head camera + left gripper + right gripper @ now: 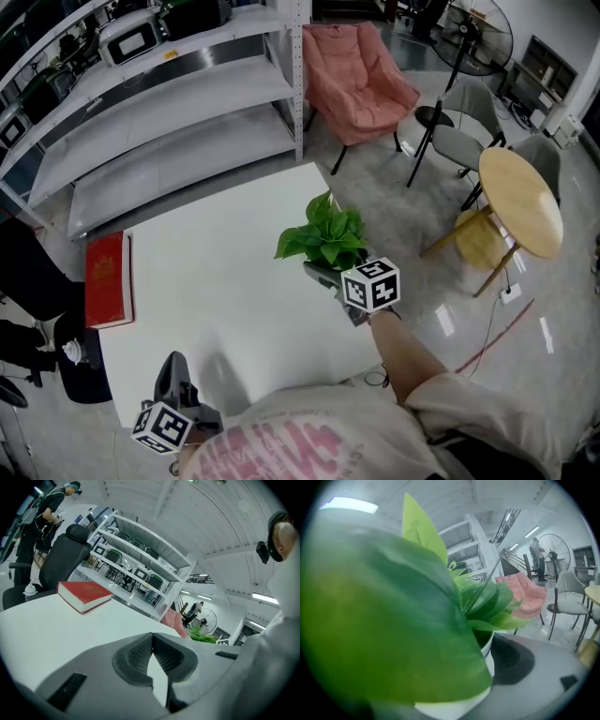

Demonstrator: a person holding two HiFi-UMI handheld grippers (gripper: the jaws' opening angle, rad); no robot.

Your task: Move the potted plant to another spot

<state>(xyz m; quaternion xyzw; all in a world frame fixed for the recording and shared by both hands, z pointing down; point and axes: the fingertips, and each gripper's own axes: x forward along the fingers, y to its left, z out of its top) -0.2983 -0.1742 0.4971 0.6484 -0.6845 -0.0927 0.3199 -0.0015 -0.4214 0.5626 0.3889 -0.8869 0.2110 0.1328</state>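
The potted plant [324,238], green leaves in a white pot, is at the white table's [216,281] right edge. My right gripper [330,274] reaches in from the near side and is shut on the pot. In the right gripper view, big leaves [393,620] fill the picture. The white pot [490,656] presses against the grey right finger [513,660], and the left finger is hidden. I cannot tell whether the pot rests on the table. My left gripper [174,375] rests at the table's near left edge, shut and holding nothing [152,638]. It sees the plant [204,636] far off.
A red book [108,278] lies at the table's left edge, with a black office chair [37,281] beside it. Metal shelves [159,103] stand beyond the table. On the floor to the right are a pink chair [361,80], a round wooden table [520,197] and a fan [473,37].
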